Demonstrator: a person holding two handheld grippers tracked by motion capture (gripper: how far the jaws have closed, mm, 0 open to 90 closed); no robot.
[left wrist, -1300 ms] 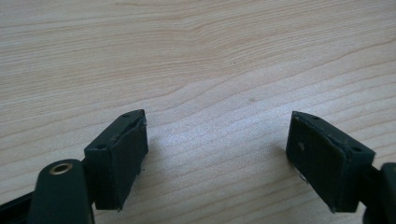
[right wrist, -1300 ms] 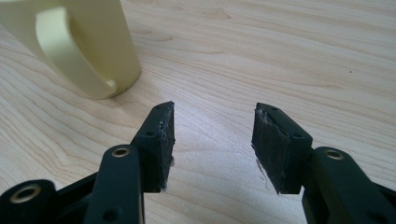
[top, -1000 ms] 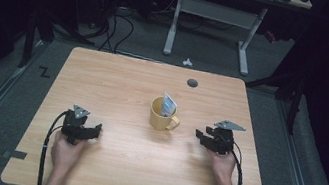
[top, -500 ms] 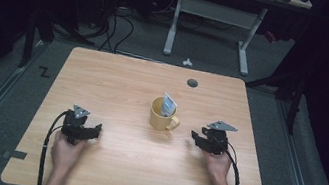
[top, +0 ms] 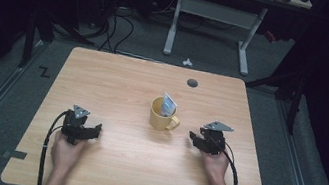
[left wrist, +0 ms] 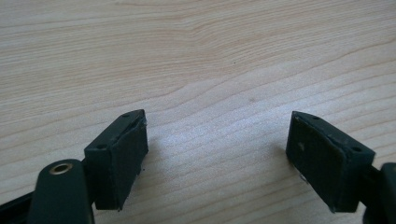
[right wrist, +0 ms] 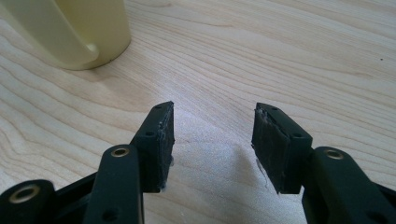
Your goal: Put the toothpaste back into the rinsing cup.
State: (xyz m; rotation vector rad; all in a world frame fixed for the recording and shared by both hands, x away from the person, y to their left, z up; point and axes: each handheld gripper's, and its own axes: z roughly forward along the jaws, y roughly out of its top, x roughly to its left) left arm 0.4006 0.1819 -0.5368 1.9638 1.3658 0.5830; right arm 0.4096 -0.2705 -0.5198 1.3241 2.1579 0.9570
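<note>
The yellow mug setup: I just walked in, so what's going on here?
A person holds a gripper in each hand over a wooden table. The yellow mug stands mid-table with a small packet upright inside. The right gripper is open beside the mug's handle, not touching. The left gripper is open over bare wood.

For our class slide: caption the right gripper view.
Open right gripper above the wooden table, yellow mug ahead.

Light wooden table [top: 118, 85], round grommet hole [top: 192, 83] near far edge; cables [top: 113, 23], white desk legs [top: 209, 24] beyond
</note>
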